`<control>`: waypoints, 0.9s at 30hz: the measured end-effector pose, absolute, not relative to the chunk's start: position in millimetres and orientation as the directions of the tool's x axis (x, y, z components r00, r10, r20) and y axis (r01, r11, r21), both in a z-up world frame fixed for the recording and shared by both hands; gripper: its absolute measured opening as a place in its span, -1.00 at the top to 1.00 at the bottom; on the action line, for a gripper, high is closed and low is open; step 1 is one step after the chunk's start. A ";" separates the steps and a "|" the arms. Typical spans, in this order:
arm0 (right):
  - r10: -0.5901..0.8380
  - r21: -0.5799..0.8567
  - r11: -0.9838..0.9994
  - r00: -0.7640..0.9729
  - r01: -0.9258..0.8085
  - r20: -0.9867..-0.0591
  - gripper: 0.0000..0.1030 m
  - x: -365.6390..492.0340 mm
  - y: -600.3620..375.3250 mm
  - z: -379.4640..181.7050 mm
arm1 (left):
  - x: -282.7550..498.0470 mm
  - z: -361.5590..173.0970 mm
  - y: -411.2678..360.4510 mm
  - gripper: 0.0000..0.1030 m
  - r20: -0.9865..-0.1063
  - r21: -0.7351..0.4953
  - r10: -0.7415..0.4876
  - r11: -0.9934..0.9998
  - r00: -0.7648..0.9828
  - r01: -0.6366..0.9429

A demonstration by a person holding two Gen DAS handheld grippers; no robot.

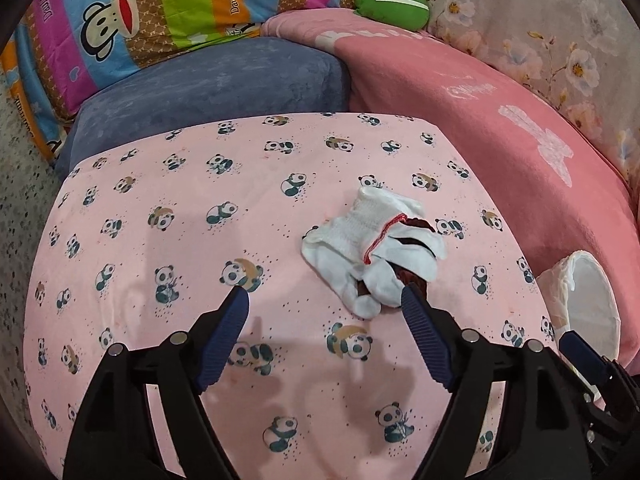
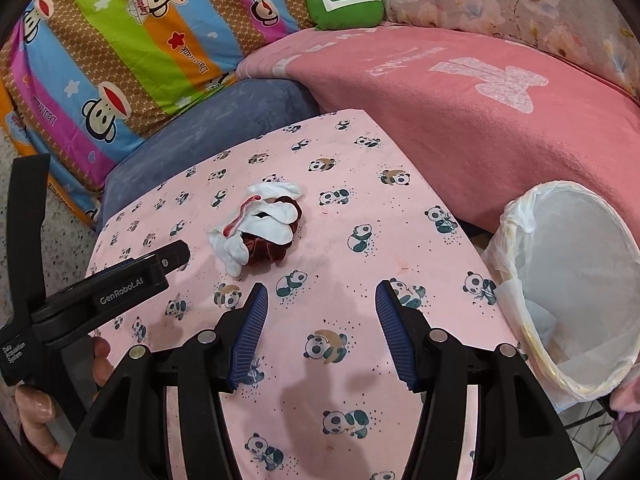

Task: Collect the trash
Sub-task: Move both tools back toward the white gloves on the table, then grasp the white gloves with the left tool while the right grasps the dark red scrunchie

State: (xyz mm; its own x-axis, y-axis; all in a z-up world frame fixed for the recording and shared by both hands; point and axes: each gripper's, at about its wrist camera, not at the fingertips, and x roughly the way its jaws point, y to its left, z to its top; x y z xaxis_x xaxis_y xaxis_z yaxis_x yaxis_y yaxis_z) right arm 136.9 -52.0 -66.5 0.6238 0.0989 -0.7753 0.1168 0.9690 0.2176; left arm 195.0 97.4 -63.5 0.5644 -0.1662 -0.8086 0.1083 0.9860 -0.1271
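a pink panda cloth [image 1: 168, 208] covers the surface, with a blue cushion [image 1: 208, 92], pink blanket [image 1: 500, 128] and striped quilt [image 1: 132, 20] behind. white gloves [image 1: 360, 248] on a dark red scrunchie [image 2: 272, 250] lie mid-cloth. left gripper [image 1: 324, 300] gapes empty beside them; right gripper [image 2: 320, 300] half open, empty. only the right view shows the whole bin [image 2: 520, 248] and a hand [image 2: 40, 420].
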 end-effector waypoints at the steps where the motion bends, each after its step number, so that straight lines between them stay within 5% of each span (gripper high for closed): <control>1: 0.100 0.217 0.969 0.622 0.116 -0.776 -0.10 140.6 -51.5 -68.0 | 199.5 -65.8 94.8 -0.45 -0.812 -0.127 -0.170 0.985 0.559 0.115; 8: 0.105 0.215 0.970 0.608 0.111 -0.787 -0.10 175.1 -51.2 -80.4 | 235.4 -85.2 84.7 -0.43 -0.830 -0.160 -0.200 0.980 0.520 0.120; 10: 0.108 0.216 0.970 0.606 0.108 -0.788 -0.10 183.0 -50.3 -84.1 | 242.9 -89.1 83.0 -0.29 -0.831 -0.177 -0.219 0.976 0.511 0.130; 13: 0.118 0.222 0.970 0.597 0.103 -0.793 -0.10 195.2 -48.7 -91.2 | 251.1 -98.3 84.1 0.07 -0.840 -0.210 -0.254 0.967 0.479 0.145; 17: 0.135 0.232 0.968 0.584 0.094 -0.800 -0.10 207.8 -45.3 -100.2 | 251.8 -101.9 89.8 0.79 -0.835 -0.256 -0.299 0.954 0.463 0.156; 27: 0.176 0.258 0.964 0.563 0.068 -0.807 -0.10 233.2 -23.7 -120.1 | 238.1 -84.4 115.6 0.85 -0.811 -0.221 -0.250 0.968 0.529 0.119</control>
State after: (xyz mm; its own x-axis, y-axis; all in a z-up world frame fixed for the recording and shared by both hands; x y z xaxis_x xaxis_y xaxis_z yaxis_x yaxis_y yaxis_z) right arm 233.2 -23.7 -120.1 0.5632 0.1760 -0.8073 0.0679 0.9639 0.2575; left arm 238.1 115.6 -84.4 0.5285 -0.2504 -0.8112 0.1186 0.9679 -0.2214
